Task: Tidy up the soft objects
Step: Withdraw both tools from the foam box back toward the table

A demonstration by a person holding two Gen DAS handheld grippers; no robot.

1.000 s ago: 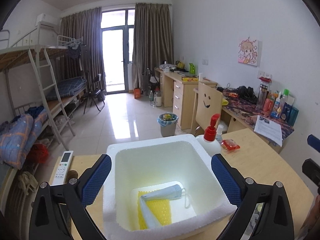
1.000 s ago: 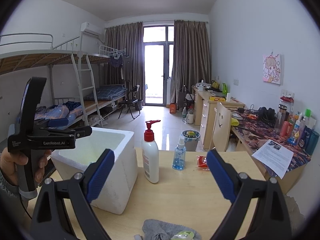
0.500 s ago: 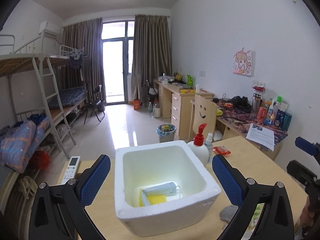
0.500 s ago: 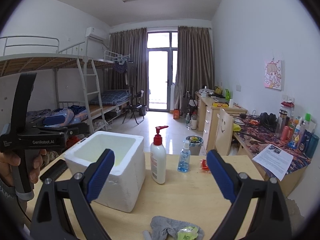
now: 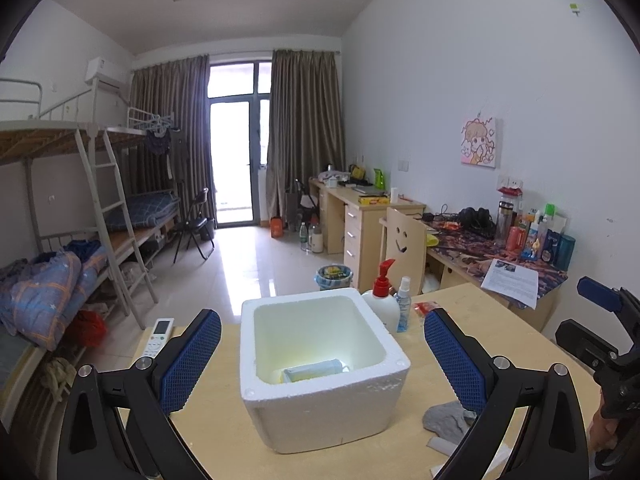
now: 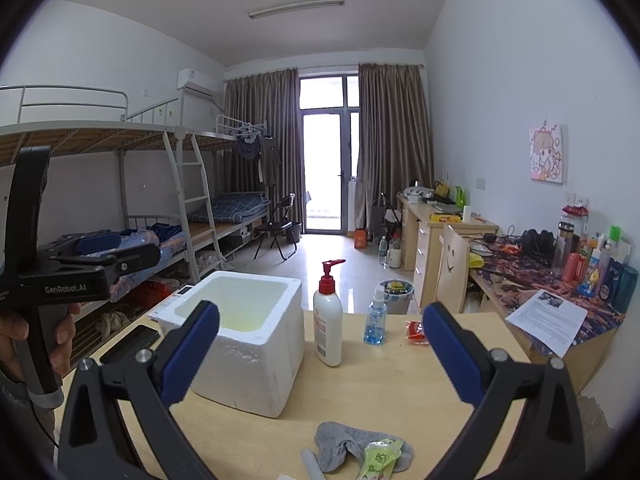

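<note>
Your right gripper (image 6: 320,354) is opening wide, empty; the left gripper (image 5: 322,356) is gaping empty too. The grey sock (image 6: 352,446) is lying below your right fingers, tangled with a green packet (image 6: 378,458) — you're risking grabbing both.

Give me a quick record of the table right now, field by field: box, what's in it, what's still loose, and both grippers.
box: white foam box, upright on the table
in box: face mask on something yellow
loose: grey sock and green packet, in front of the box
behind box: pump bottle, spray bottle
left gripper: open, empty
right gripper: jaws opening, nothing between them
</note>
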